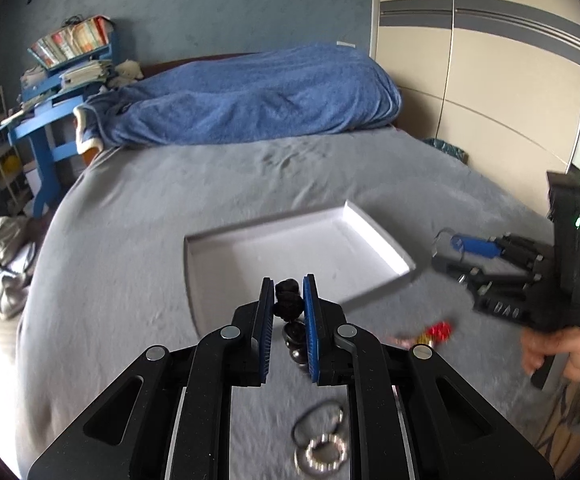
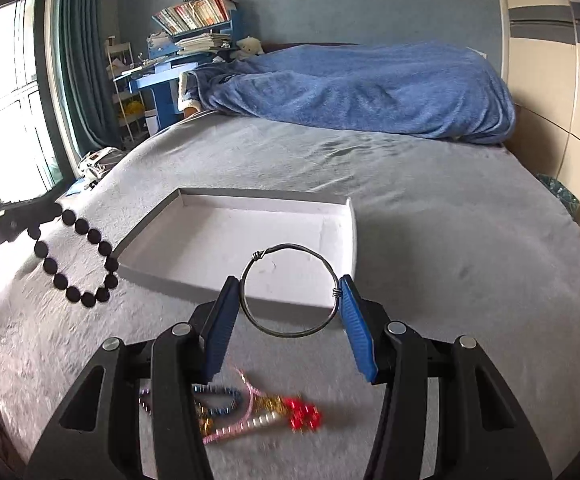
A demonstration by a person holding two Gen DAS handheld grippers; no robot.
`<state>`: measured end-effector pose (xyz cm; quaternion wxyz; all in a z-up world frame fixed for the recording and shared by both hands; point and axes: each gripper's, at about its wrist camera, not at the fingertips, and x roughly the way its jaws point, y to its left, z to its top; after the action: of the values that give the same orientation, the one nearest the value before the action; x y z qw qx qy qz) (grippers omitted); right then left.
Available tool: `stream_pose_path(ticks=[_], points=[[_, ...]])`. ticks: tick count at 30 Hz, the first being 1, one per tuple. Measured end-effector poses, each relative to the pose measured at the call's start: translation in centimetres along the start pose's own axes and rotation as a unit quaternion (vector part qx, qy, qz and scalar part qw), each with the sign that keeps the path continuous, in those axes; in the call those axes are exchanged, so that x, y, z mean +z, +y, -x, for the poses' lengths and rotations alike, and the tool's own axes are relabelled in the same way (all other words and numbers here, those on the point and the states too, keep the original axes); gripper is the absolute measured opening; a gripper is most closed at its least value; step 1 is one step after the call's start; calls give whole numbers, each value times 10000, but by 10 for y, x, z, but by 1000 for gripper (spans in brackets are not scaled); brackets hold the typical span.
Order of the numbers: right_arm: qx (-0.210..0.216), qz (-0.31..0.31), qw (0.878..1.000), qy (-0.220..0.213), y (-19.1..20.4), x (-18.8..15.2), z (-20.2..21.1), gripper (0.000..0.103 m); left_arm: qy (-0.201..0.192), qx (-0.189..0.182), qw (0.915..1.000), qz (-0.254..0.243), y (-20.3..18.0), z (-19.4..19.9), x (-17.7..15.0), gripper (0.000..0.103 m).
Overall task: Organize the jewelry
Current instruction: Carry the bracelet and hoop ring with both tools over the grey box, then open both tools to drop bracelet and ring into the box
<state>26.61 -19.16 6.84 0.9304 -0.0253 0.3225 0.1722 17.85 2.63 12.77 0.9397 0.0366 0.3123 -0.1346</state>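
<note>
A shallow white box lid [image 1: 374, 236] lies on the grey bed, also in the right wrist view [image 2: 249, 194]. My left gripper [image 1: 288, 292] is shut on a black bead bracelet [image 1: 290, 304], held just before the lid's near edge; the bracelet hangs in a loop in the right wrist view [image 2: 74, 258]. My right gripper [image 2: 290, 286] is shut on a thin wire bangle [image 2: 290, 334], held above the lid's near edge. The right gripper also shows in the left wrist view [image 1: 446, 250], right of the lid.
Loose jewelry lies on the bed near me: a red bead piece [image 2: 302, 414], pink and gold strands [image 2: 245, 420], a blue bead ring [image 2: 217, 398], a silver bead ring [image 1: 324, 454]. A blue blanket [image 2: 370, 88] lies at the far end. A wardrobe [image 1: 490, 92] stands at the right.
</note>
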Motion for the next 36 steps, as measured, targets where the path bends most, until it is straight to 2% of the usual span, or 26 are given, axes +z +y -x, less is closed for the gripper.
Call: stream_pose_path(ticks=[6, 13, 23, 33, 35, 36], points=[[55, 56, 9999, 141, 5, 16, -37, 50, -72, -63, 9999, 31, -1, -28, 24, 15], [63, -14, 9990, 445, -3, 17, -82, 50, 19, -119, 9998, 181, 2, -64, 28, 16], [154, -26, 9959, 892, -5, 7, -126, 50, 482, -78, 9983, 324, 22, -115, 8, 16], [115, -120, 9939, 1088, -7, -1, -133, 51, 1235, 352, 9903, 532, 54, -154, -26, 16], [108, -122, 9941, 1071, -6, -1, -132, 54, 1335, 351, 9884, 632, 58, -156, -30, 21], [107, -116, 9944, 1049, -6, -1, -130, 60, 1340, 365, 9881, 664, 60, -156, -32, 28]])
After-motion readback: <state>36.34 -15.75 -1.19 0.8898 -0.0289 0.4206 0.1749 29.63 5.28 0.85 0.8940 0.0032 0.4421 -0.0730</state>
